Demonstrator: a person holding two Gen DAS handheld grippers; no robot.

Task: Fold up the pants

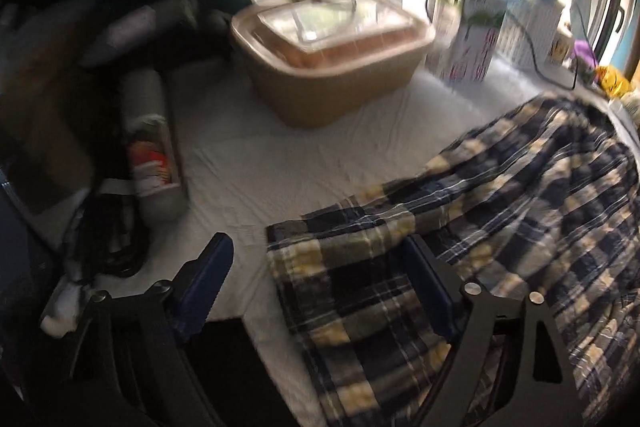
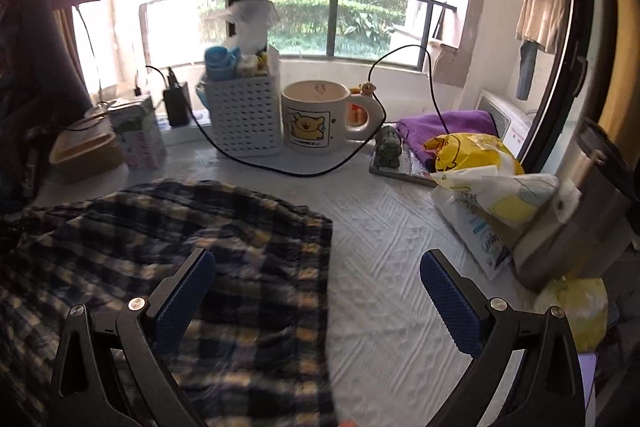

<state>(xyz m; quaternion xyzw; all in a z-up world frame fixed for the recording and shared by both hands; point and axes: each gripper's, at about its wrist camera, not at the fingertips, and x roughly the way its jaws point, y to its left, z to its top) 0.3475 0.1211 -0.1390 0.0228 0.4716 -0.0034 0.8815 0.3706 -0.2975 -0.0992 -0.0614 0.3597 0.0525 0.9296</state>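
Plaid pants (image 1: 460,259) beside tan basket (image 1: 332,67)

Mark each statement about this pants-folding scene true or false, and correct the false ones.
1. The pants are plaid. True.
2. The left hand-held gripper is shut on the pants. False: its jaws are wide open, with a pants corner lying between them.
3. The mug stands upright beside the white basket. True.
4. The right hand-held gripper holds the mug. False: it is open and empty, over the pants' edge and the white cover.
5. The tan tub sits on top of the pants. False: it stands apart from them on the cover.
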